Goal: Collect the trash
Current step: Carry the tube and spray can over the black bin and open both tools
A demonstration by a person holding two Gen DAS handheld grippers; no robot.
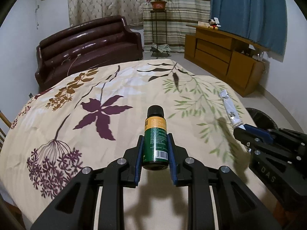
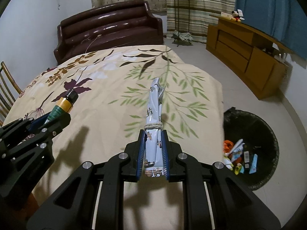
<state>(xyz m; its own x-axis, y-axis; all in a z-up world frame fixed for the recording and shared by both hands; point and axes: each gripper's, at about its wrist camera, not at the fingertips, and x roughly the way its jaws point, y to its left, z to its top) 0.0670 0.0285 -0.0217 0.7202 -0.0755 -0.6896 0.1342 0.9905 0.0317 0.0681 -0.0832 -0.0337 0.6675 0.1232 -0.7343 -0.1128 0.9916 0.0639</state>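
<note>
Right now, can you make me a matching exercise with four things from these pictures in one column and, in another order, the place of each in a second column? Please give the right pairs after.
Things:
1. bottle
2. rolled wrapper
3. trash bin
4. potted plant

Places:
A. on the floor beside the table
B. between the fingers of the right gripper
C. on a tall stand by the curtains
D. between the fingers of the left gripper

Pairs: 1-D, 2-B, 3-A, 4-C
</note>
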